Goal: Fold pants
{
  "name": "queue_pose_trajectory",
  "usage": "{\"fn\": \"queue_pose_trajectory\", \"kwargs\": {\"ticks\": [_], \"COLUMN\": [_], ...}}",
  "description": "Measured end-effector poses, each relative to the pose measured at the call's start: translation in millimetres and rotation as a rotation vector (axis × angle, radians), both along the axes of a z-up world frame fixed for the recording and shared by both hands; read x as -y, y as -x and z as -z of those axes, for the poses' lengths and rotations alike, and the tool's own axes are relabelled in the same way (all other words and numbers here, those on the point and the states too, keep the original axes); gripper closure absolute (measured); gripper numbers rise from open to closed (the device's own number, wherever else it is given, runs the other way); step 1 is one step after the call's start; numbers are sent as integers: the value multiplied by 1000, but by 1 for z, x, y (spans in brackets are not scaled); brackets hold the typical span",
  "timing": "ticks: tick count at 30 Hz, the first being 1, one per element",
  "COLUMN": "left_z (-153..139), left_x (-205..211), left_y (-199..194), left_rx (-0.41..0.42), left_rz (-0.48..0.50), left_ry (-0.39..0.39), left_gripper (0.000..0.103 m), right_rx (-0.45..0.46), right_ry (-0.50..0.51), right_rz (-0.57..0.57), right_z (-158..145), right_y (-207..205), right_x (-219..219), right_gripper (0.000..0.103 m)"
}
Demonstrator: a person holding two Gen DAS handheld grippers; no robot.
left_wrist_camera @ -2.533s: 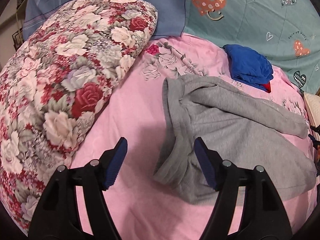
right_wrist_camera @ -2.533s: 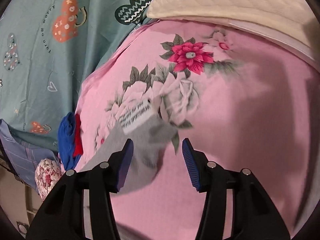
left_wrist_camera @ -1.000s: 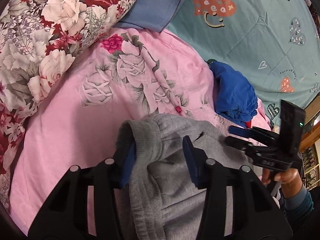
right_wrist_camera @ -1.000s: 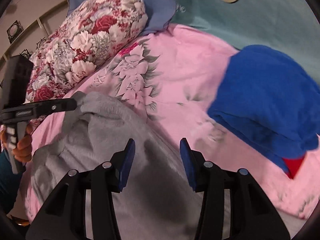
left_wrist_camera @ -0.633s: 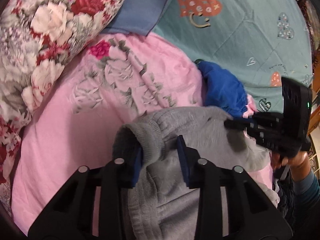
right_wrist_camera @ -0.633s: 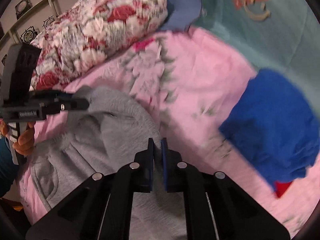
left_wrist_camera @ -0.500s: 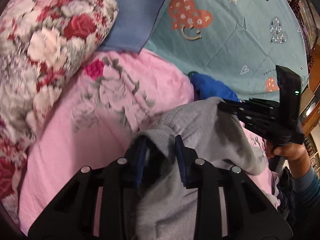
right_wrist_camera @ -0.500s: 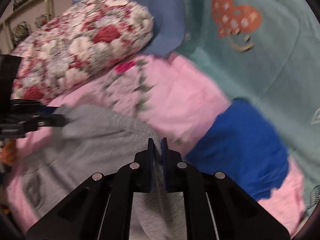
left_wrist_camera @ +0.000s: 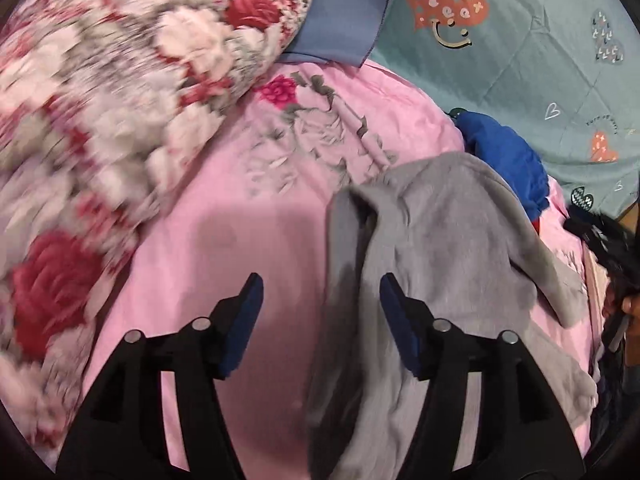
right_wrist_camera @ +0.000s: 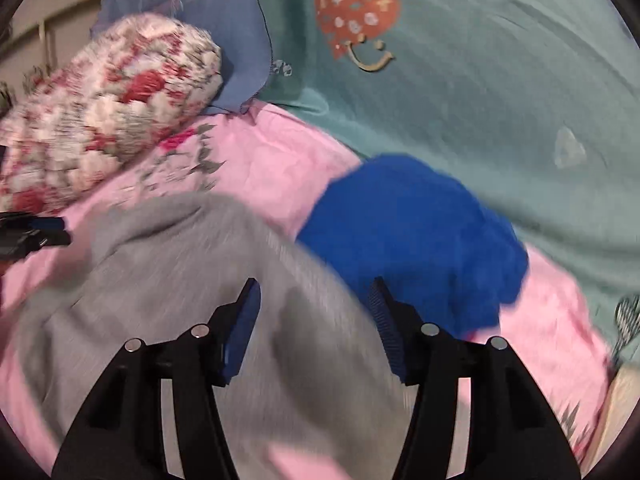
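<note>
Left wrist view: left gripper (left_wrist_camera: 320, 300), jaws just opened, nothing clamped; grey pants (left_wrist_camera: 436, 248) lie doubled on pink bedsheet (left_wrist_camera: 224, 240), apparently released to settle the fold. Right gripper (right_wrist_camera: 314, 304), likewise just opened, empty above pants; blue garment (right_wrist_camera: 416, 224) beyond.

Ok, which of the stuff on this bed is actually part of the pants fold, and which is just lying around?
Part of the job:
- grey pants, lying on the pink sheet
- left gripper and right gripper, jaws just opened, gripping nothing

Just lying about:
- blue garment
- floral pillow
- teal heart-print blanket
- blue-grey pillow
</note>
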State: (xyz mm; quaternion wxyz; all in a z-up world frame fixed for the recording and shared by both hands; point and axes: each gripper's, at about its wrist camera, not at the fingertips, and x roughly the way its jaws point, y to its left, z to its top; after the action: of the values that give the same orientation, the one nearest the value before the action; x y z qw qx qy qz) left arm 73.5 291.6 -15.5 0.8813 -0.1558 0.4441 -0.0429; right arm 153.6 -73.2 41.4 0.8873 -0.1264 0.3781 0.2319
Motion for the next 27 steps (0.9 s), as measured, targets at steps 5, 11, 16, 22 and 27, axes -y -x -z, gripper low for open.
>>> {"fn": "queue_pose_trajectory", "kwargs": {"ticks": [5,11,16,22,27], "left_z": [-6,19,49,52,43], "left_x": [4,47,56,57,51], "left_y": [65,100,75,57,67], "left_rx": [-10,-50,-127,-158,-145], "left_rz": [53,145,70,-4,-26], "left_ry": [90,157,232,244,249], "left_gripper": [23,15,17,73,87], "right_rx": [-69,-122,-179,-162,-163], "right_ry": [-47,-7,-52,64,41], "right_rz": [-50,-138,-140,-116,-109], "right_z": [13,57,81,111,113], "right_y": [137,274,306,309,303], "right_x": [70,91,91,74,73], "right_gripper": [46,46,46,46,81]}}
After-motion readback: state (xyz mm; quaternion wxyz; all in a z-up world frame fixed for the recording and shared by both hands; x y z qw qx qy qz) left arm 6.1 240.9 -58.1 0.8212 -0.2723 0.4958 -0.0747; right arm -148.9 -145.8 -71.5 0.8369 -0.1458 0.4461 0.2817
